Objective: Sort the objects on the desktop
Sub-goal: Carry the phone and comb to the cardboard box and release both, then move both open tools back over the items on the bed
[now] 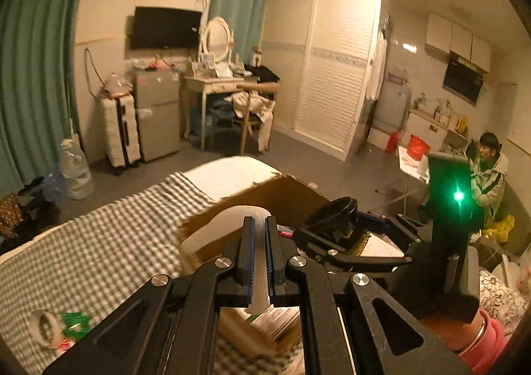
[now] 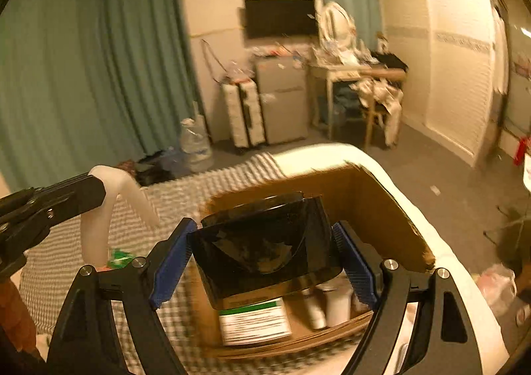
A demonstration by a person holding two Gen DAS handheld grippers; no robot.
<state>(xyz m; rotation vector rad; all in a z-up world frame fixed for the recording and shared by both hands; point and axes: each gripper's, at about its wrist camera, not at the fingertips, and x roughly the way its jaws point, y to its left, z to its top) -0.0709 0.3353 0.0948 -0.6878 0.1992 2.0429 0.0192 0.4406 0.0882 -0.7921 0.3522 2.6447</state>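
My left gripper [image 1: 260, 222] is shut on a white curved plastic piece [image 1: 229, 219], which arches out to the left of its tips. That gripper [image 2: 98, 190] and the white piece [image 2: 96, 229] also show at the left of the right wrist view. My right gripper [image 2: 265, 242] is shut on a glossy black container [image 2: 262, 242], with a blue pad against each of its sides. The same grip shows from the left wrist view, where the black container [image 1: 335, 212] hangs in the right gripper [image 1: 345, 235]. Both are held above an open cardboard box [image 2: 375, 209] on the bed.
The box holds a green-and-white packet [image 2: 254, 322] and white bottles [image 2: 328, 305]. On the checked bedsheet [image 1: 99, 242] lie a tape roll [image 1: 44, 325] and a green wrapper [image 1: 76, 322]. A person [image 1: 488, 169] sits at the far right, near the kitchen counter.
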